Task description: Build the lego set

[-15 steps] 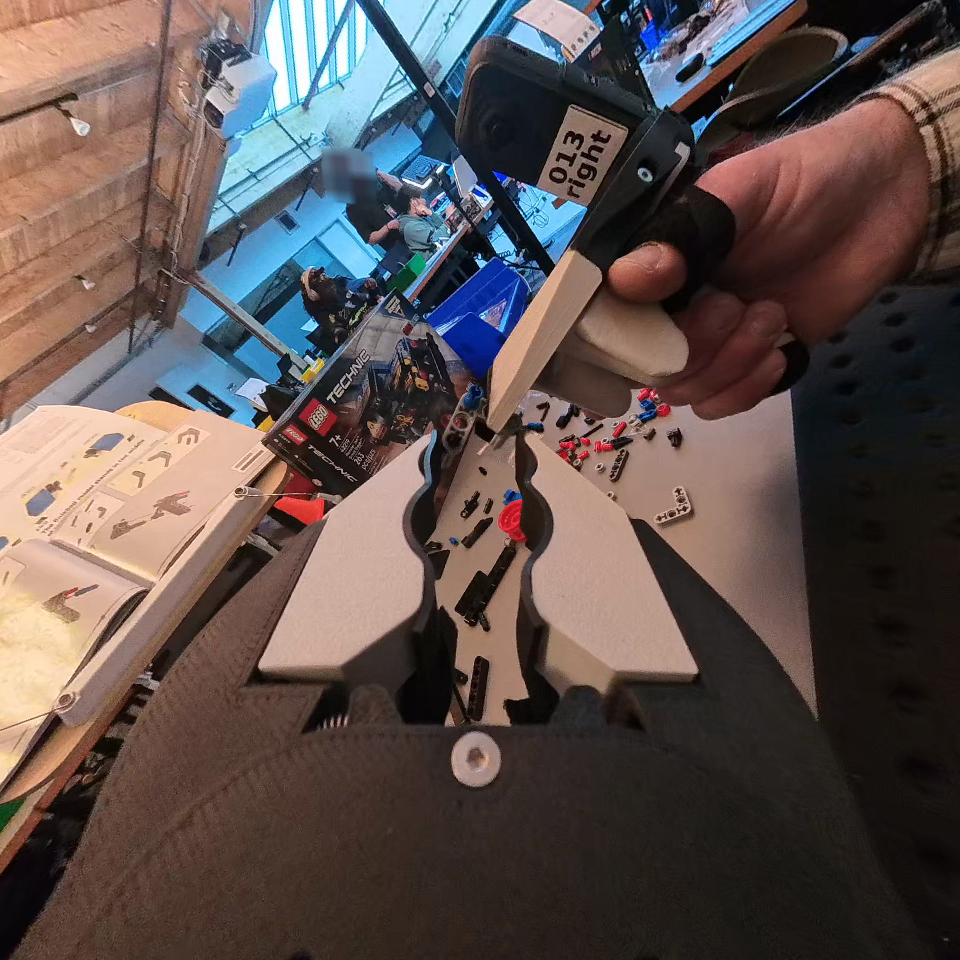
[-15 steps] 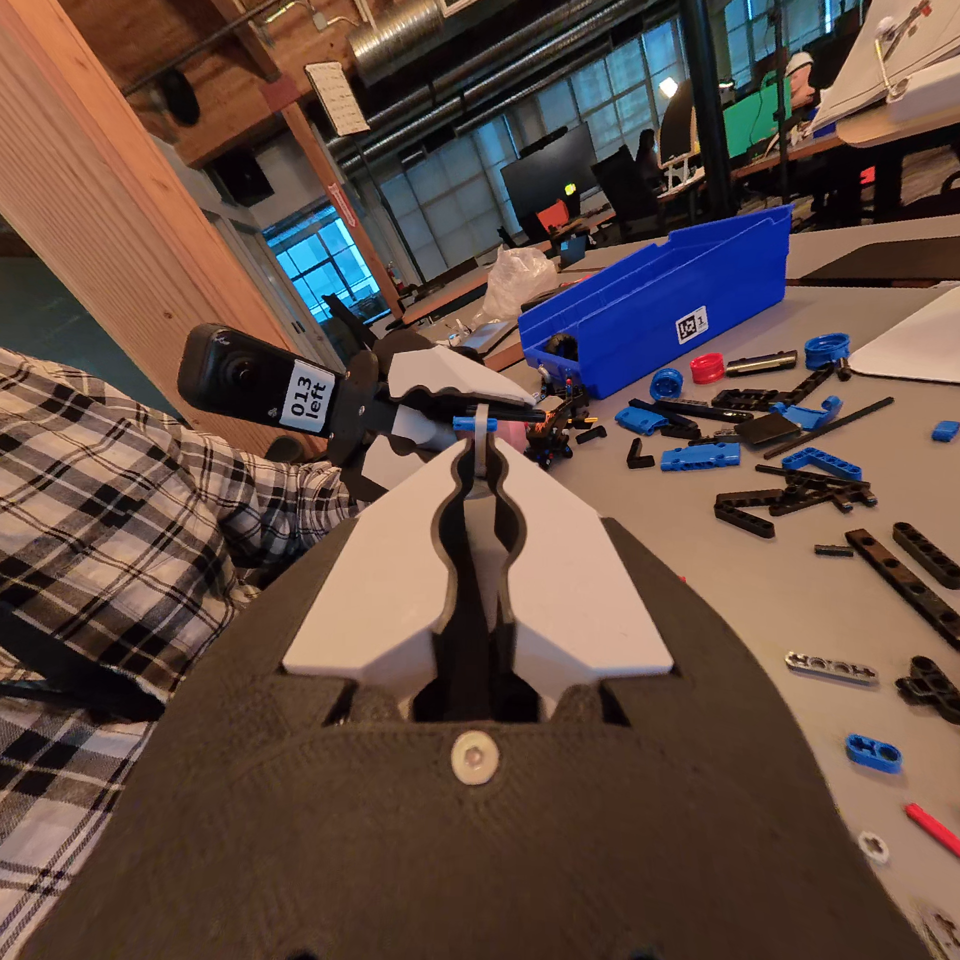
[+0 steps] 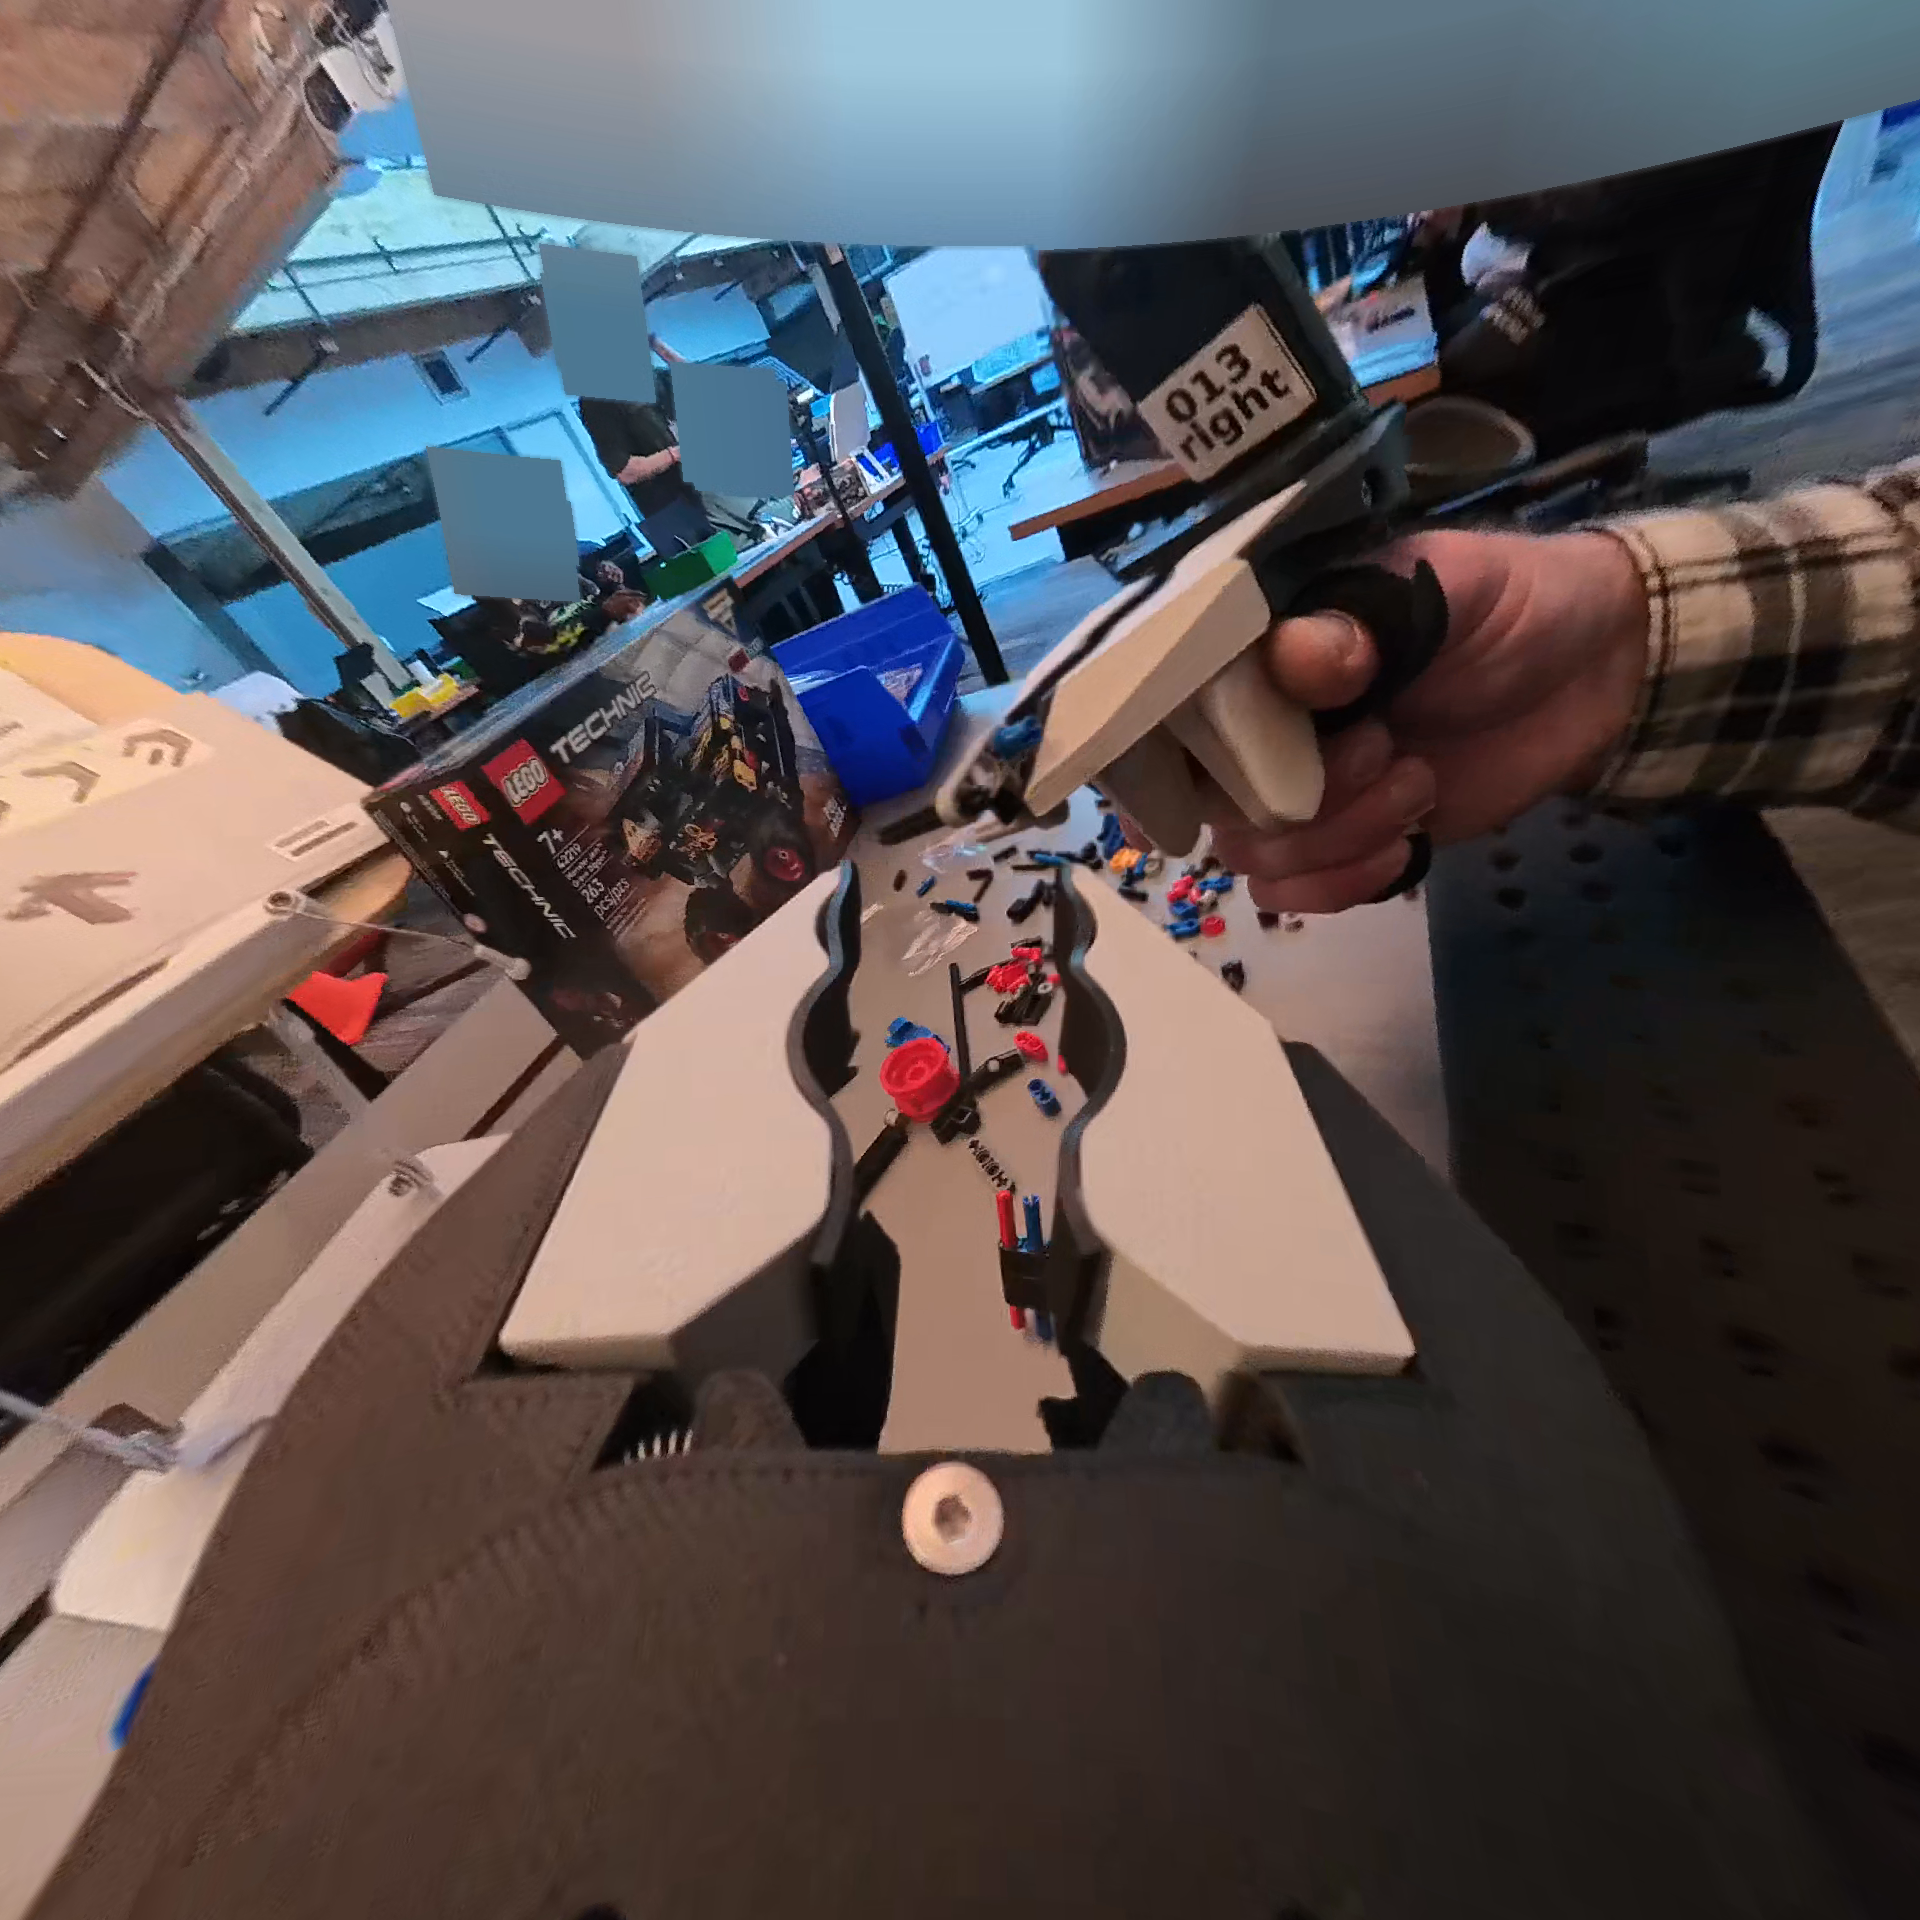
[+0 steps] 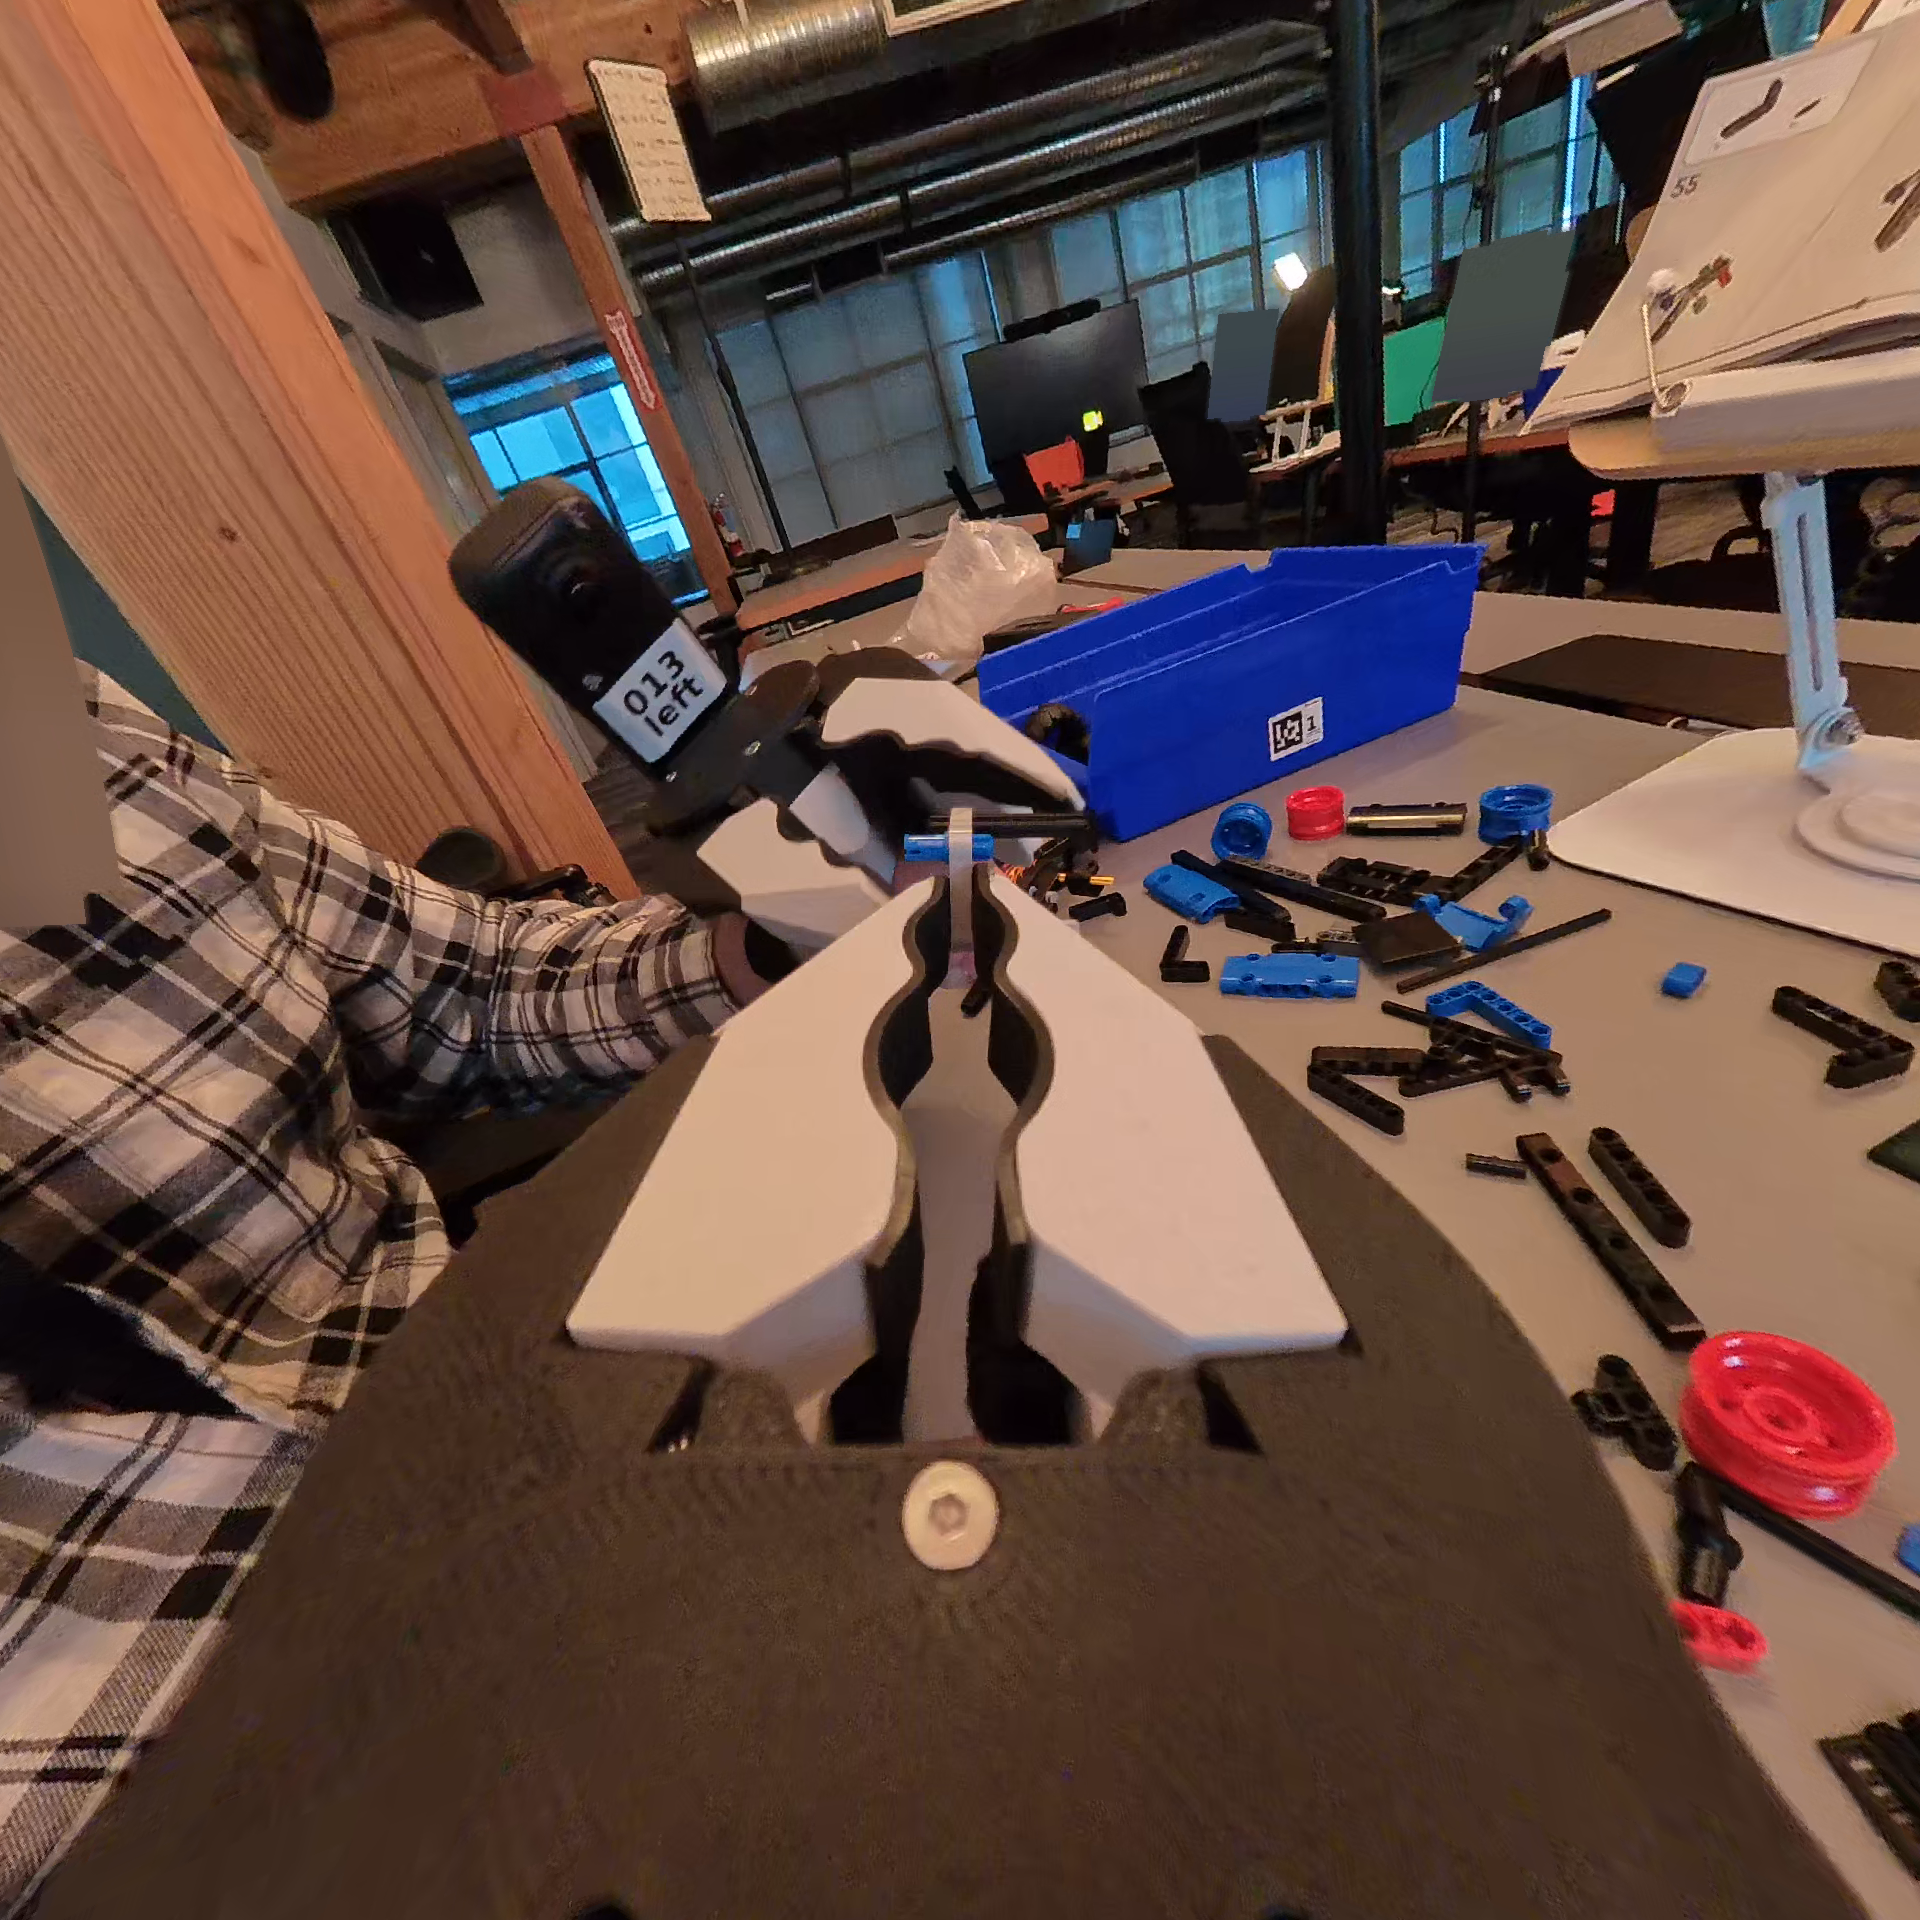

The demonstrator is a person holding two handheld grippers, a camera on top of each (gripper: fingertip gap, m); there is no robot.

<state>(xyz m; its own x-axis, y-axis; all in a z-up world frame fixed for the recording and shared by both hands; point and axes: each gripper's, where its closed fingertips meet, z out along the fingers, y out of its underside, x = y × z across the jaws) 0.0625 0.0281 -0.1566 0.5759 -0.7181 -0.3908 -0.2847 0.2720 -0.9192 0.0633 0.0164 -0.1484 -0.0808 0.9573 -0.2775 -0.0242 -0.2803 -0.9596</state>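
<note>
My right gripper [image 4: 956, 891] is shut on a thin light-grey beam [image 4: 962, 840] that carries a blue pin [image 4: 923, 847] and a black axle. In the left wrist view, the right gripper [image 3: 1023, 790] holds this piece in the air, above and to the right of my left gripper. My left gripper [image 3: 956, 894] is open and empty above the grey table [image 3: 935, 1351]. A red wheel [image 3: 914, 1075] and a black connector with red and blue pins [image 3: 1023, 1262] lie below its gap. In the right wrist view, the left gripper's upper finger [image 4: 935, 727] is just behind the held piece.
Several loose black, blue and red parts cover the table [image 4: 1403, 1247], with a red wheel [image 4: 1787, 1423] at the near right. A blue bin [image 4: 1247, 665] stands behind them, and the set's box [image 3: 623, 831] is at the left. The instruction booklet [image 4: 1766, 260] rests on a white stand. The red wheel [image 3: 914, 1075] is about 20 centimeters from both grippers' fingertips. The right camera catches it too, in the right wrist view [image 4: 1737, 1377].
My left gripper has opened wider and moved off the grey beam. My right gripper has drawn away up and to the right, still holding the piece.
</note>
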